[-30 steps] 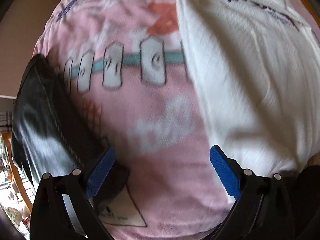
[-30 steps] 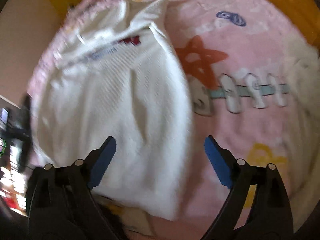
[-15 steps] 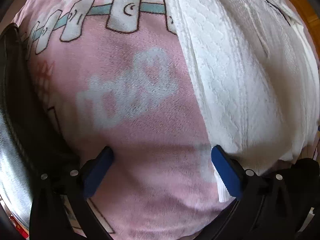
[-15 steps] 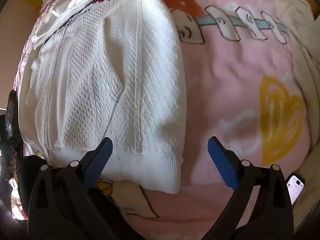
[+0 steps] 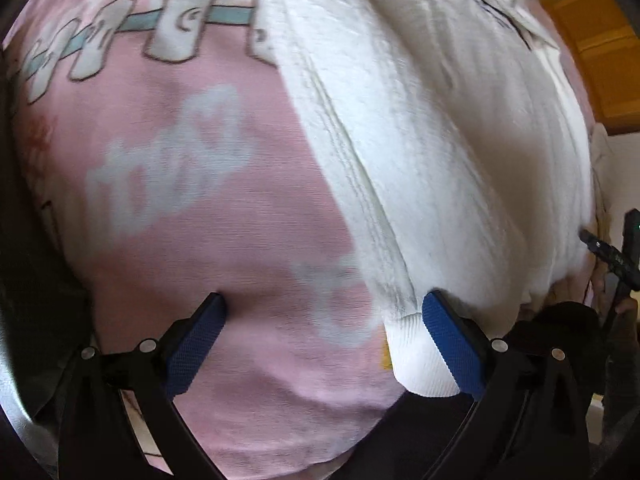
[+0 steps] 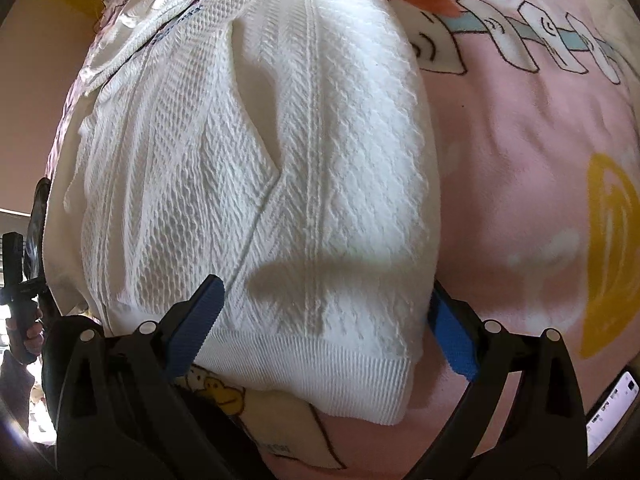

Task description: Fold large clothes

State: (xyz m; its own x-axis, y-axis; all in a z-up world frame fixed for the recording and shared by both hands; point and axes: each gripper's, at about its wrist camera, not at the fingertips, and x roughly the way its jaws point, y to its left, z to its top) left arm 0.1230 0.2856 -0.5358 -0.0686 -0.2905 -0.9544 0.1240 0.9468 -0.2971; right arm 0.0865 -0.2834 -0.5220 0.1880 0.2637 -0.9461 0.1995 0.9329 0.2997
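A white knitted sweater lies folded lengthways on a pink printed blanket. My right gripper is open, low over the sweater's ribbed hem, its fingers straddling the hem's right corner. In the left wrist view the sweater fills the right side. My left gripper is open over the blanket, its right finger touching the sweater's near left hem corner.
A phone lies at the blanket's near right edge. A yellow-orange wall or headboard stands beyond the sweater. The other hand-held gripper's handle shows at the left edge of the right wrist view.
Both grippers have moved down and closer to the sweater's near hem. The left one has shifted right until its right finger touches the hem corner. Both stay open.
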